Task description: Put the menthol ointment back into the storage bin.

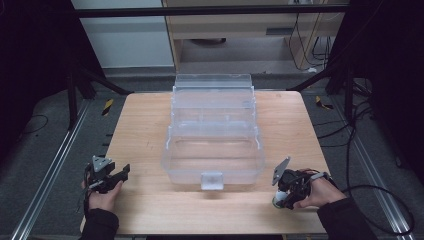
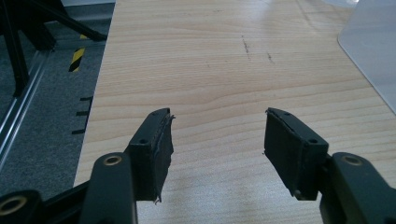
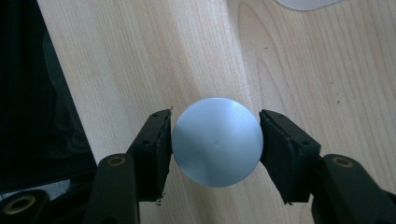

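Clear box (image 2: 373, 51) cut off by the right edge in the left gripper view. Round white-capped object (image 3: 217, 141) between the right gripper (image 3: 215, 140) jaws: cap face visible, body hidden beneath; in the high view too small to identify.

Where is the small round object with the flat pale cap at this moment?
The small round pale-capped object sits between the right gripper jaws, near the wooden table front right edge, right of the clear plastic box.
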Tool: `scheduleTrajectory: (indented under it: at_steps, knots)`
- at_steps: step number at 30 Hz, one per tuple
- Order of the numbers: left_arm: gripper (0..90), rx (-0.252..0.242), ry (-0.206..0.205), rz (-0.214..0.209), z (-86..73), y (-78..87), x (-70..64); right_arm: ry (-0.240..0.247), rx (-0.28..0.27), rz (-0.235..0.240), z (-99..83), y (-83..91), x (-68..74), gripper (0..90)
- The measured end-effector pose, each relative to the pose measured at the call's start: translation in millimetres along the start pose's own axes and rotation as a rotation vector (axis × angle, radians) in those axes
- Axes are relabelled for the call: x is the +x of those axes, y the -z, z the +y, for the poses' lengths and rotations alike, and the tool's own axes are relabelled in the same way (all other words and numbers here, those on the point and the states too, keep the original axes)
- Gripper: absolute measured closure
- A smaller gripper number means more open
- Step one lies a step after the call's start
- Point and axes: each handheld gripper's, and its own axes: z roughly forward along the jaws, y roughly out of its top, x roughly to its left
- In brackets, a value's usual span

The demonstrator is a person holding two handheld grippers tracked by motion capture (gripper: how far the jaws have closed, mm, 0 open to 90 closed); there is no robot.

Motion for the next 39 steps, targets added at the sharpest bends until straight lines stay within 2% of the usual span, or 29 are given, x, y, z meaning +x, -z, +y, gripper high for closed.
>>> scheduleTrajectory:
  at_steps: [13, 17, 20, 23, 24, 27, 31, 39]
  knots:
    - [41.5, 0.001, 0.000, 0.000, 0.5, -0.1, -0.3, -0.020, 0.044, 0.004, 4.5, -1.1, -0.8, 50.0]
    - [41.5, 0.002, 0.000, -0.001, 0.9, -0.8, -0.8, -0.037, 0.039, 0.002, 4.6, 1.5, -1.9, 50.1]
    - [41.5, 0.002, -0.001, -0.001, 1.2, -1.2, -1.5, -0.057, 0.024, -0.004, 3.7, 8.5, -3.0, 50.1]
    - [41.6, 0.003, -0.002, -0.001, 1.3, -1.1, -2.0, -0.054, 0.015, -0.006, 3.8, 12.6, -4.3, 50.1]
    - [41.5, 0.003, -0.003, -0.001, 1.4, -0.9, -2.2, -0.076, 0.008, -0.006, 4.6, 17.2, -4.8, 50.1]
    - [41.6, 0.003, -0.003, 0.000, 1.5, -1.1, -2.1, -0.086, 0.002, -0.010, 5.9, 21.5, -6.1, 50.2]
    - [41.6, 0.002, -0.004, 0.001, 1.6, -1.3, -2.0, -0.112, -0.039, -0.022, 10.1, 33.1, -9.7, 50.1]
    - [41.9, 0.003, -0.008, 0.001, 1.4, -1.5, -2.3, -0.143, -0.081, -0.036, 15.6, 46.1, -13.7, 50.2]
